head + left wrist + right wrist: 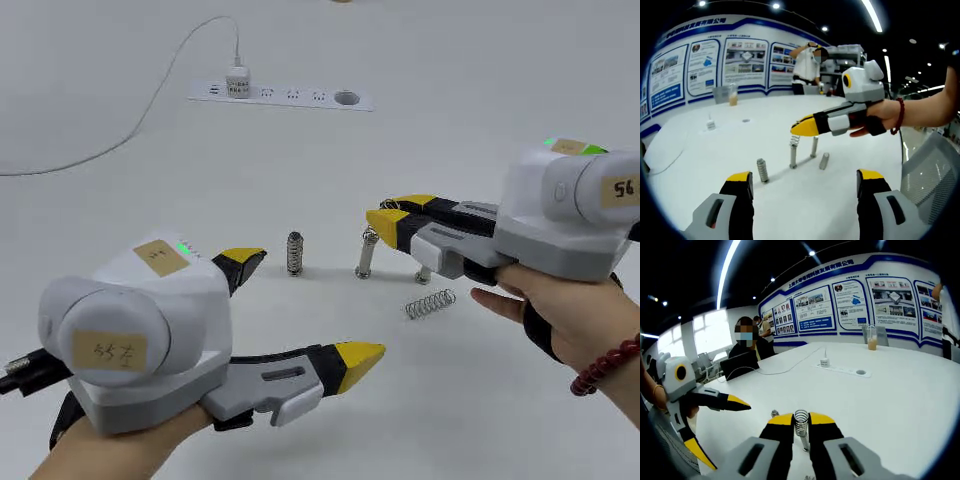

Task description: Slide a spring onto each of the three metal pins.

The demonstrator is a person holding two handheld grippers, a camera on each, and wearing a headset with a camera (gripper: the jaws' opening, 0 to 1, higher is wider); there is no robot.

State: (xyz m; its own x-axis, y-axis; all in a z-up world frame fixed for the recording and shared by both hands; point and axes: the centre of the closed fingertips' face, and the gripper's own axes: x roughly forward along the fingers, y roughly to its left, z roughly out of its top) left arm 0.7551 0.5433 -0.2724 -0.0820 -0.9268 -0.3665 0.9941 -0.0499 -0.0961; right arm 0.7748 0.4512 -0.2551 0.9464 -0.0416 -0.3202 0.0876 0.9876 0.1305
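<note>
Centrally on table (140,210): 3 pins upright in a row. Left pin (294,271) sleeved by fitted spring (294,250); same pair at left end of the row in left gripper view. Middle pin (365,262) bare along its lower shank, with spring (370,238) at its top end. Right pin (424,272) bare, partly hidden behind right gripper (384,212). Loose spring (430,303) lying flat on table, near right pin, apart from all 3 pins and from both grippers.

Right gripper: at right of the row, jaws closed almost fully, pinching spring between yellow tips directly above middle pin. In right gripper view, coil end-on between the 2 tips, pin shank below. Whether coil already around pin tip or merely resting on it: cannot tell.

Left gripper (322,301): low at near left, well apart from pins, jaws spread wide, nothing between them. Same wide gap in left gripper view, row of pins beyond it.

Background: power strip (280,95) at far side of table, 1 charger (237,80) plugged in, cable (150,105) trailing left. Cup (871,340) of orange drink further along table in right gripper view; wall posters (855,290) and seated person (742,352) behind.
</note>
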